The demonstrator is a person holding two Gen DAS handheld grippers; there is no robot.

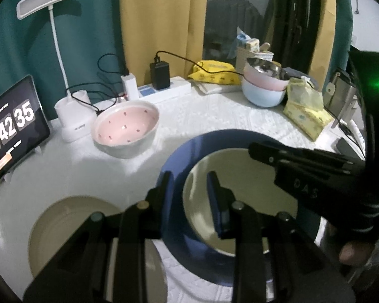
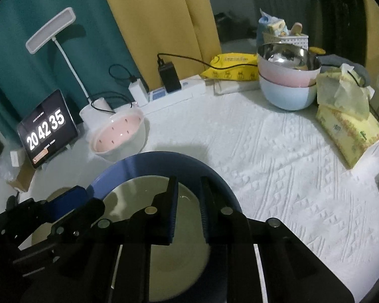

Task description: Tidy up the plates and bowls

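A blue-rimmed plate [image 1: 179,156] with a cream centre lies on the white table; it also shows in the right wrist view [image 2: 164,159]. My left gripper [image 1: 189,184] straddles its left rim, one finger on each side, with a gap left. My right gripper [image 2: 188,186] is open above the plate's cream centre; it shows in the left wrist view [image 1: 300,161]. A beige plate [image 1: 63,217] lies left of the blue one. A pink-lined bowl [image 1: 126,128] stands behind, also in the right wrist view [image 2: 118,133]. Stacked pink and blue bowls [image 2: 288,80] stand far right.
A tablet clock [image 2: 48,128], a white desk lamp [image 1: 73,116], a power strip with chargers [image 2: 169,91] and yellow tissue packs [image 2: 348,126] ring the table's back and right edges. A basket of items [image 2: 283,35] stands behind the stacked bowls.
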